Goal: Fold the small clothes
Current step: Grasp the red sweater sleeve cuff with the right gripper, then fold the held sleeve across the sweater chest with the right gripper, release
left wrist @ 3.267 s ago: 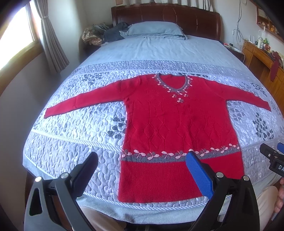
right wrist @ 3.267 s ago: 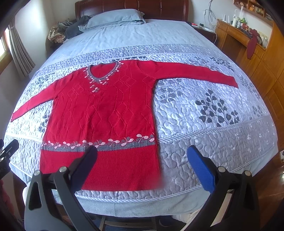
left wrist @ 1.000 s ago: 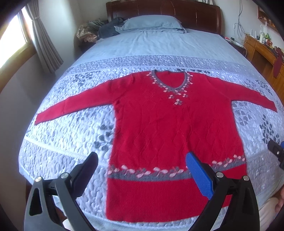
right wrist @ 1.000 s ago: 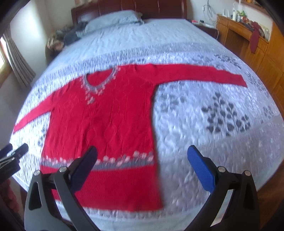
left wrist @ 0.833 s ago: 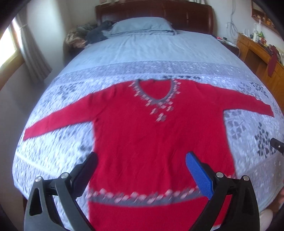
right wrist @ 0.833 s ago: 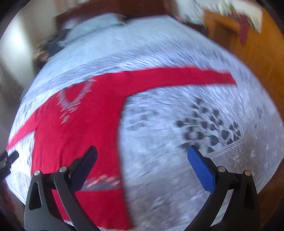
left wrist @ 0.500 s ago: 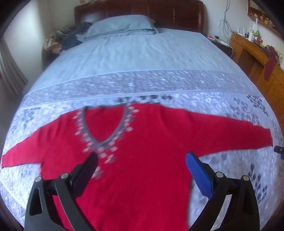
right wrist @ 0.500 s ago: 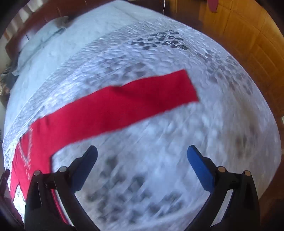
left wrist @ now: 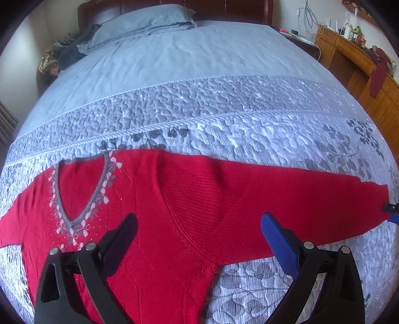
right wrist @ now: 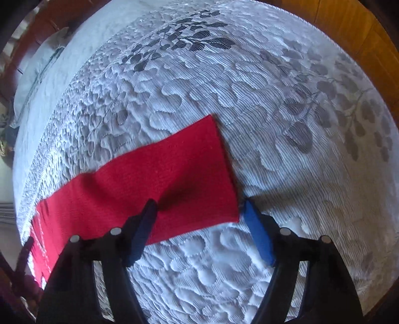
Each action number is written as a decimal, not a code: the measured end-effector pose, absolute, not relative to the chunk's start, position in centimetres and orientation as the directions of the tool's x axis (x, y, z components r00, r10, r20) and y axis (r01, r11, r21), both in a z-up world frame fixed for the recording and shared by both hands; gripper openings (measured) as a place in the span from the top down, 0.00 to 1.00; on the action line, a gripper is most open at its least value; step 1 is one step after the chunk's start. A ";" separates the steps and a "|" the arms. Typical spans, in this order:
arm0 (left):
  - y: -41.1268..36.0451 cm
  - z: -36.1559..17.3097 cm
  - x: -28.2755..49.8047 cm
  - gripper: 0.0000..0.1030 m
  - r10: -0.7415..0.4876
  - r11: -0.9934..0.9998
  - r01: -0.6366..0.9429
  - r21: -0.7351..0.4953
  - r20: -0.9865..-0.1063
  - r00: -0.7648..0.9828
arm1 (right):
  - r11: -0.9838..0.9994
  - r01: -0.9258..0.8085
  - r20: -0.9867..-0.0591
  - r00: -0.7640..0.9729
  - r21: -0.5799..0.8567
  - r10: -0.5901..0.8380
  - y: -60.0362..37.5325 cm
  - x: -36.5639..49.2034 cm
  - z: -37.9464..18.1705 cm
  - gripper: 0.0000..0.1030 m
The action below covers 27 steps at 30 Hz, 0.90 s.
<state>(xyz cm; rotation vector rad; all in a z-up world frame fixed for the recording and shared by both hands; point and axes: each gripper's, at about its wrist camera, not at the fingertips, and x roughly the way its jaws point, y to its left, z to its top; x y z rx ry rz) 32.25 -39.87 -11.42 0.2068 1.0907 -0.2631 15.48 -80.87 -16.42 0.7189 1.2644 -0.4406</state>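
Observation:
A red knit sweater (left wrist: 174,199) with a grey flowered V-neck lies flat on the bed, its right sleeve (left wrist: 299,199) stretched out to the right. My left gripper (left wrist: 197,231) is open and empty, low over the right shoulder and armpit. My right gripper (right wrist: 199,211) is open and straddles the near corner of the sleeve cuff (right wrist: 189,172): the dark finger (right wrist: 144,224) rests on the red cloth, the blue finger (right wrist: 256,234) sits just past the cuff's end on the quilt. Its tip shows at the cuff in the left wrist view (left wrist: 391,211).
The sweater lies on a grey-white quilted bedspread (left wrist: 249,112) with leaf prints. A blue pillow (left wrist: 142,20) and a pile of clothes (left wrist: 62,57) sit at the headboard. A wooden dresser (left wrist: 361,64) runs along the bed's right side, close to the cuff.
Both grippers have moved from the hem up and to the right: the left over the right shoulder, the right down onto the right sleeve cuff. Both stay open.

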 end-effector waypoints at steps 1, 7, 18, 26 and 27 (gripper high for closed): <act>-39.8 -11.5 32.3 0.04 -0.106 0.950 0.310 0.038 -0.894 0.435 | 0.703 0.666 -0.960 0.267 0.249 0.087 -81.2 15.6 -16.4 0.30; -37.8 -11.7 32.5 0.04 -0.088 0.954 0.295 0.051 -0.895 0.437 | 0.718 0.641 -0.945 0.319 0.272 0.073 -80.9 15.6 -15.0 0.91; -26.4 -11.5 34.5 0.04 -0.008 0.981 0.175 0.078 -0.896 0.444 | 0.868 0.400 -0.900 0.420 0.294 0.112 -69.3 20.5 -8.1 0.93; -15.9 -11.0 35.4 0.04 0.042 0.996 0.051 0.071 -0.905 0.423 | 0.933 0.163 -0.876 0.425 0.321 0.228 -53.6 26.7 -5.8 0.93; -15.0 -11.0 35.4 0.04 0.042 0.997 0.043 0.066 -0.906 0.421 | 0.937 0.144 -0.877 0.418 0.319 0.235 -51.8 27.5 -5.9 0.93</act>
